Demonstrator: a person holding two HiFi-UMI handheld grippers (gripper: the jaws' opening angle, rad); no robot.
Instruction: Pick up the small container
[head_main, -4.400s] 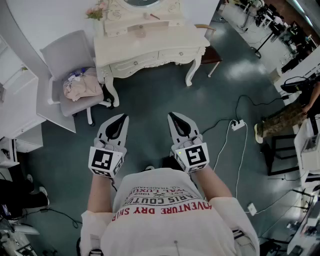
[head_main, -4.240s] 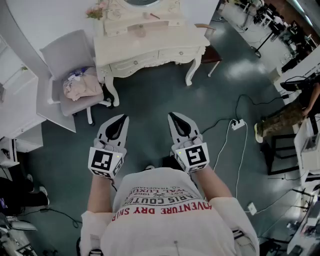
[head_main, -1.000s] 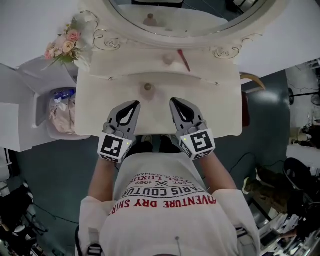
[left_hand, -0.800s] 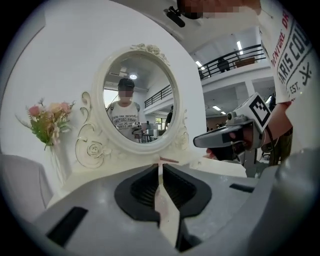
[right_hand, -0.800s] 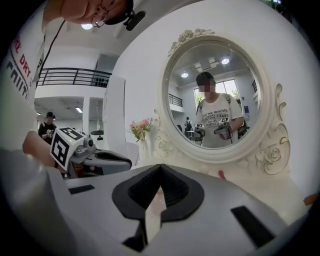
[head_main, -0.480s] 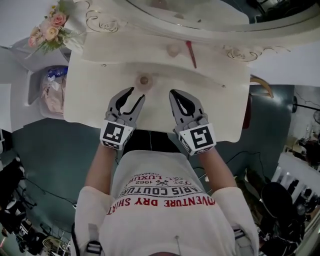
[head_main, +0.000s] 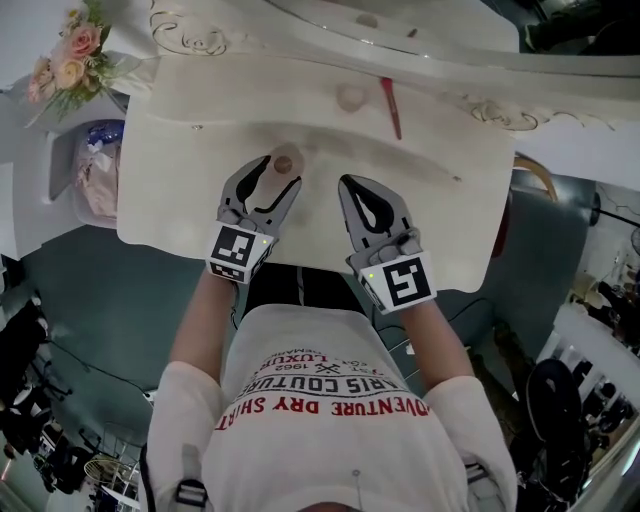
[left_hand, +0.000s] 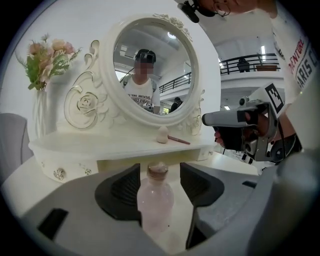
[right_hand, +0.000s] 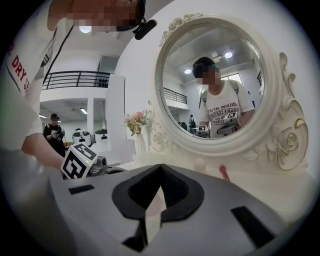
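The small container is a pale pink bottle with a cork-coloured cap (head_main: 284, 162) (left_hand: 155, 202). It stands upright on the cream dressing table (head_main: 450, 215). My left gripper (head_main: 276, 176) (left_hand: 158, 170) is level with the bottle, which sits between its two fingers. Its jaws have just been opening, and a gap shows beside the bottle on the right side. My right gripper (head_main: 346, 184) (right_hand: 161, 167) hovers over the table just right of the bottle, its fingertips closed together on nothing.
A raised shelf (head_main: 230, 85) runs along the back of the table and carries a pale puff (head_main: 351, 97) and a red-handled brush (head_main: 391, 108). A flower vase (head_main: 68, 58) stands at the far left. The round mirror (left_hand: 150, 65) rises behind. A chair with clothes (head_main: 92, 182) is left of the table.
Both grippers have moved forward and down over the table. The left jaws went from shut to wide apart and now flank the bottle. The right jaws stayed shut.
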